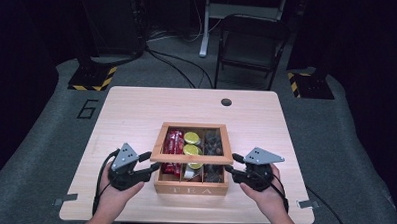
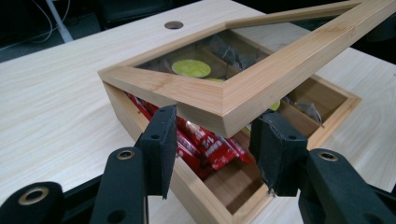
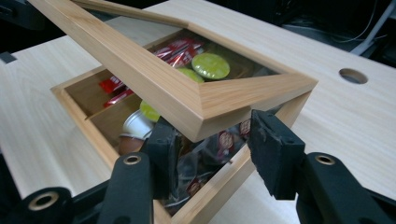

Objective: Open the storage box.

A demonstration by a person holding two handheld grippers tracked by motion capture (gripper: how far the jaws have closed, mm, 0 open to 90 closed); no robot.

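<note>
Tea box (image 1: 191,189) with red sachets (image 1: 173,150), green-lidded pods (image 1: 191,138), glass lid (image 1: 192,157) raised.

A tea box (image 1: 191,188) sits on the counter (image 1: 131,109) near its front edge, with its lid (image 1: 192,158) tilted up above it, raised on the near side. Inside, sachets (image 1: 174,146) fill the left compartment, capsules (image 1: 191,139) the middle, packets (image 1: 214,142) the right. The left gripper (image 1: 152,163) is at the lid's near left corner, the right gripper (image 1: 228,167) at its near right corner. A chair (image 1: 251,44) stands beyond the counter's far edge.
</note>
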